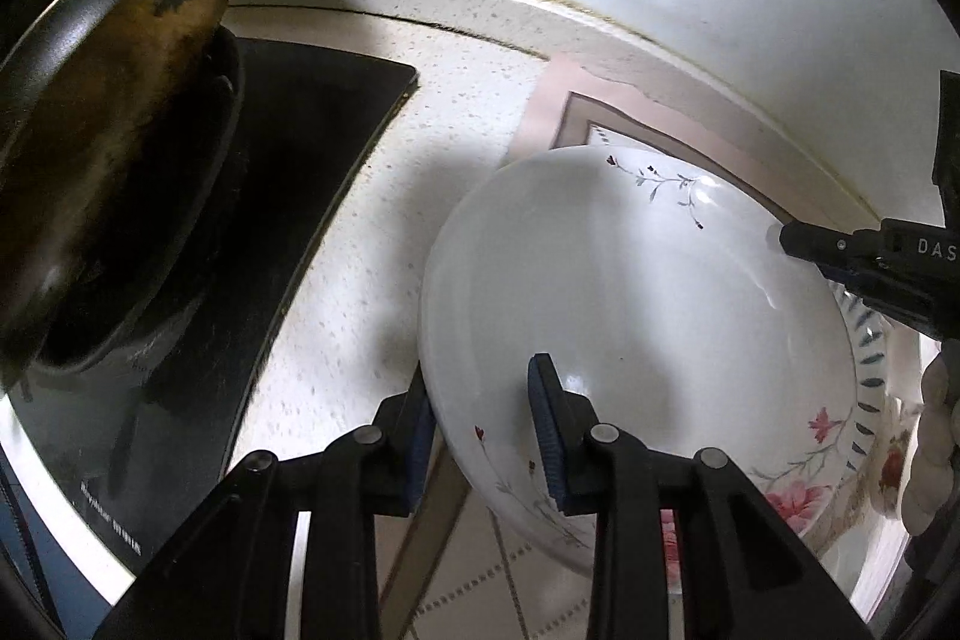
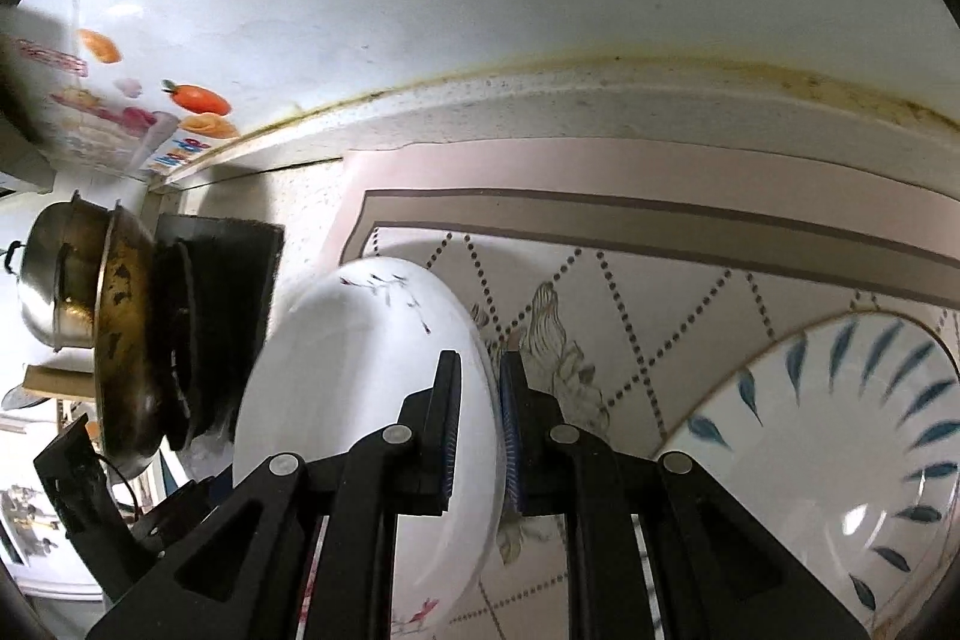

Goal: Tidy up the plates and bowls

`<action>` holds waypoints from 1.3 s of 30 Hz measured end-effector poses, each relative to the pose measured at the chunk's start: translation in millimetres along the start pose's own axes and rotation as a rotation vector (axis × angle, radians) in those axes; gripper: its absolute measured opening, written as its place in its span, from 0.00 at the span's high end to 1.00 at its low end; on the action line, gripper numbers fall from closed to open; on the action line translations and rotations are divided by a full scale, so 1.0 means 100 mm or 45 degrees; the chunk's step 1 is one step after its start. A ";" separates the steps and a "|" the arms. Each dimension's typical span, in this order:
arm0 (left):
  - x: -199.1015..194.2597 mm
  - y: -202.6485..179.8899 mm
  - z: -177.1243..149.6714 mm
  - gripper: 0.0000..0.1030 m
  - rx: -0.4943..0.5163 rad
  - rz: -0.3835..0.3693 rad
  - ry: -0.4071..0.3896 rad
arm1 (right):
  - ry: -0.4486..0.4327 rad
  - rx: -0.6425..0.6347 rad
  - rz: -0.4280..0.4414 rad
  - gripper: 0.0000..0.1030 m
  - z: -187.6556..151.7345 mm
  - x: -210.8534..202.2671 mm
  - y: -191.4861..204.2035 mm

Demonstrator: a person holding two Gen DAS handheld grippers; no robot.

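Both tongs, left (image 1: 486, 436) and right (image 2: 480, 430), pinch opposite rims of the white bowl (image 1: 630, 316); keep it level, lowering onto the leaf-patterned plate (image 2: 840, 460)

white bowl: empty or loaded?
Empty. The white bowl shows a bare glossy inside, rim pinched by left gripper and right gripper.
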State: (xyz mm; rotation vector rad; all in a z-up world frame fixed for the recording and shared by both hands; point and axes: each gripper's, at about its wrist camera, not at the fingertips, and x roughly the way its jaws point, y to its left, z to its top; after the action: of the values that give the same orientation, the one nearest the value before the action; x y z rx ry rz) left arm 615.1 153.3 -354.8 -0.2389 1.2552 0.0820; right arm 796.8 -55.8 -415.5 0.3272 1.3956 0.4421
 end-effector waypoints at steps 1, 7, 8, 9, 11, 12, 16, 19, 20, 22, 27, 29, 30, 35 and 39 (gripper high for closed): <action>-0.03 -0.05 -0.02 0.74 0.005 -0.001 -0.005 | -0.008 0.001 0.005 0.86 -0.03 -0.06 -0.01; -0.43 -0.35 -0.29 0.74 0.062 -0.032 -0.034 | -0.060 0.022 0.041 0.86 -0.33 -0.52 -0.13; -0.52 -0.39 -0.35 0.74 0.070 -0.042 -0.038 | -0.068 0.025 0.045 0.86 -0.38 -0.61 -0.16; -0.57 -0.45 -0.40 0.74 0.081 -0.052 -0.041 | -0.080 0.029 0.050 0.86 -0.46 -0.72 -0.20; -0.68 -0.55 -0.48 0.74 0.102 -0.070 -0.046 | -0.101 0.034 0.055 0.86 -0.60 -0.90 -0.26; -0.76 -0.62 -0.54 0.74 0.112 -0.081 -0.049 | -0.111 0.033 0.053 0.86 -0.68 -1.00 -0.30; -0.96 -0.91 -0.77 0.74 0.180 -0.121 -0.062 | -0.149 0.038 0.039 0.86 -1.07 -1.43 -0.50; -1.02 -1.11 -0.92 0.74 0.229 -0.143 -0.060 | -0.171 0.059 0.032 0.86 -1.37 -1.70 -0.69; -1.04 -1.19 -0.98 0.74 0.249 -0.150 -0.059 | -0.181 0.072 0.029 0.86 -1.50 -1.80 -0.77; -1.06 -1.32 -1.10 0.74 0.281 -0.162 -0.050 | -0.193 0.089 0.019 0.86 -1.72 -1.96 -0.93; -1.05 -1.66 -1.37 0.74 0.373 -0.186 -0.015 | -0.223 0.137 -0.009 0.86 -2.20 -2.27 -1.30; -1.02 -1.77 -1.47 0.74 0.408 -0.193 0.007 | -0.230 0.163 -0.021 0.86 -2.39 -2.35 -1.45; -1.00 -1.82 -1.52 0.74 0.424 -0.196 0.017 | -0.231 0.176 -0.026 0.86 -2.46 -2.36 -1.50; -0.85 -1.99 -1.76 0.74 0.499 -0.191 0.079 | -0.230 0.254 -0.042 0.86 -2.83 -2.42 -1.82; -0.68 -2.07 -1.90 0.74 0.524 -0.169 0.140 | -0.209 0.303 -0.065 0.86 -3.07 -2.34 -2.01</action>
State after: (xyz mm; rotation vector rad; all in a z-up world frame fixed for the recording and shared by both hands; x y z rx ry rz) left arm 457.1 -85.3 -317.5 0.0309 1.3318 -0.3056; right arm 487.7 -355.6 -353.7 0.5093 1.2938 0.2015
